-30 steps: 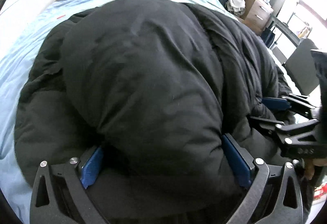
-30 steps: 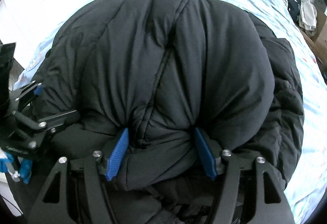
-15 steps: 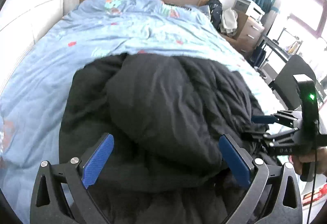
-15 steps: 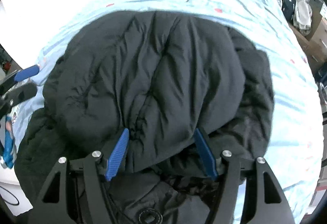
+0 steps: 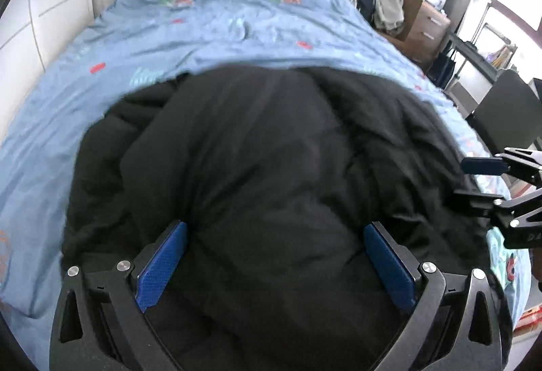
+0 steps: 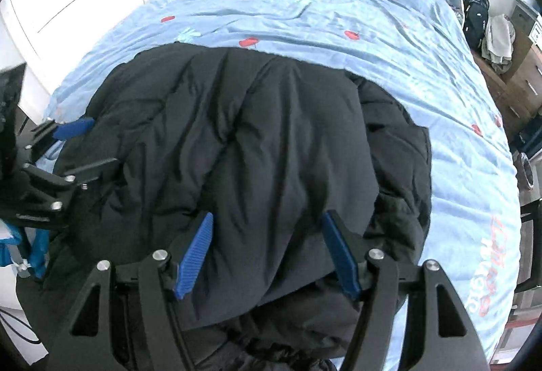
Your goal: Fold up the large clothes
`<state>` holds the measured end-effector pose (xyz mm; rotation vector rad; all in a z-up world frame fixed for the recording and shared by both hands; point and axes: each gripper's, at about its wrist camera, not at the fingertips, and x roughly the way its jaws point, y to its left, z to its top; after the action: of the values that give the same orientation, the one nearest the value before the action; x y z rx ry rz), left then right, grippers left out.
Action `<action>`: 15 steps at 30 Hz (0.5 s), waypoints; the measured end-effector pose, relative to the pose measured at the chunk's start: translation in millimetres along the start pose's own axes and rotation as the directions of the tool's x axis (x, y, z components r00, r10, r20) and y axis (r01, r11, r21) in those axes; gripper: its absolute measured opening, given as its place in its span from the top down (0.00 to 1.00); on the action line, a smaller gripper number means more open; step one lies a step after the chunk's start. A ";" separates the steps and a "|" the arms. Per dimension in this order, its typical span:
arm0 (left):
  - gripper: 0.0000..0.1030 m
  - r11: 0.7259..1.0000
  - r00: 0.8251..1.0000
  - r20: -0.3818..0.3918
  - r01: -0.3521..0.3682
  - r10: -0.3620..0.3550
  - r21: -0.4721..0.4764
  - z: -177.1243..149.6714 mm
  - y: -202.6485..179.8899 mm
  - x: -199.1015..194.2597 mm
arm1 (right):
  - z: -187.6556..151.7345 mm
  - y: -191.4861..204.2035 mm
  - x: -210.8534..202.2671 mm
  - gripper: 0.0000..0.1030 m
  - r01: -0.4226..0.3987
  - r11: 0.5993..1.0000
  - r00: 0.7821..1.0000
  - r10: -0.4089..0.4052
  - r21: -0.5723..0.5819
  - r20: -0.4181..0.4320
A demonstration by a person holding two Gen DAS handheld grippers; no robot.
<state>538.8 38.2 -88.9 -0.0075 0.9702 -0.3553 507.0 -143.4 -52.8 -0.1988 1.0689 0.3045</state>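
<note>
Bed point(image 5: 210, 42) w/ blue printed sheet is covered at near end by black puffer jacket point(image 5: 271, 167), laid bunched. A thick fold is gripped betw. right gripper point(image 6: 267, 250) fingers. Left gripper point(image 5: 274, 261) fingers are spread wide, jacket bulk seen betw. them.
</note>
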 end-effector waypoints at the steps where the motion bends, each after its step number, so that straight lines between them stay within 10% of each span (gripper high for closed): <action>1: 0.01 1.000 1.000 -0.010 -0.002 0.002 0.001 -5.5 1.1 5.1 | -2.9 -1.3 5.6 0.37 0.000 1.000 1.000 0.000 0.002 -0.009; 15: 0.01 0.998 0.999 -0.032 -0.015 0.013 -0.055 -39.7 2.5 6.2 | -28.7 -12.1 39.6 0.31 -0.012 0.998 1.000 0.013 0.068 -0.022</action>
<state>510.7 44.7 -117.0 -0.0449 1.0102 -0.3164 504.9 -157.7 -101.1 -0.1353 1.1012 0.2774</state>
